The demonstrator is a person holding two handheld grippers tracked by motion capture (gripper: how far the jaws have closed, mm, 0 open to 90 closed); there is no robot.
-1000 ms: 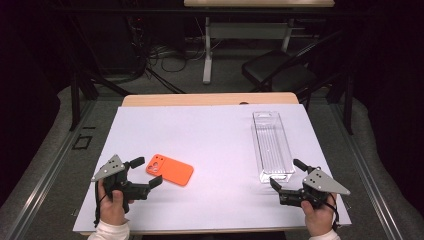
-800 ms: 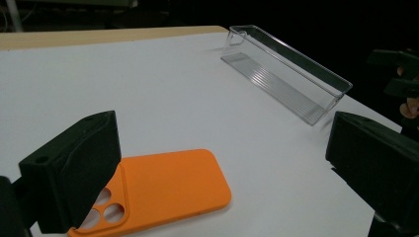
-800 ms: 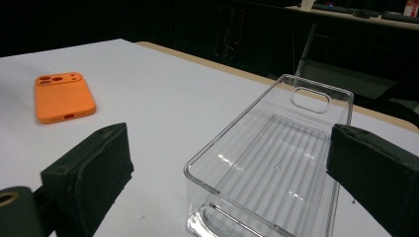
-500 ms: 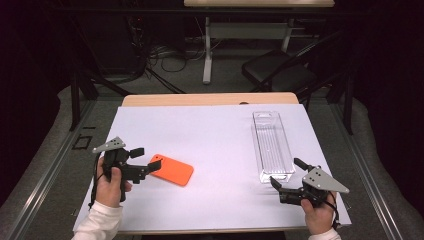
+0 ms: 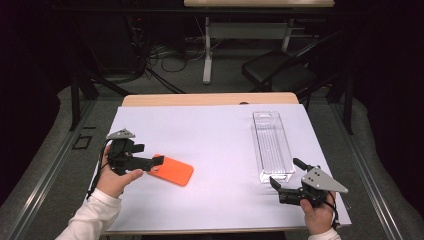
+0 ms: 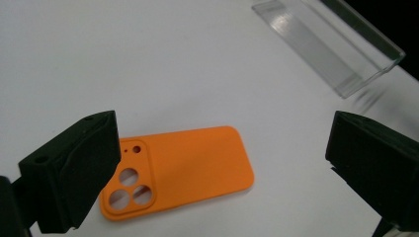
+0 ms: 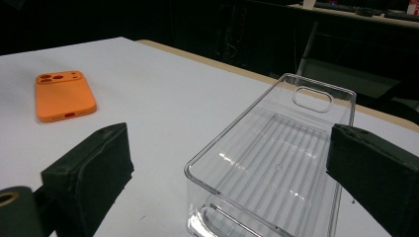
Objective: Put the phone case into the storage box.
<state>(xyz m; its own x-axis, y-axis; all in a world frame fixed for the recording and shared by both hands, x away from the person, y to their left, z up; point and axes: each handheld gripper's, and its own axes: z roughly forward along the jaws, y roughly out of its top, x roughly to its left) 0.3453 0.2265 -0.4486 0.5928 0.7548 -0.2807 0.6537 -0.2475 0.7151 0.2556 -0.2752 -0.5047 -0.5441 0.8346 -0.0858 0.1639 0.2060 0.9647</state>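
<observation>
- Left claw (image 5: pixel 150 161) gapes wide, holding nothing, its jaws over the camera end of the orange case (image 5: pixel 172 170), which lies flat on the worktop (image 5: pixel 210 135).
- Right claw (image 5: pixel 285 175) is also wide open and empty, just short of the clear tray (image 5: pixel 271 145).
- No writing can be read.
- Bare worktop separates case and tray.
</observation>
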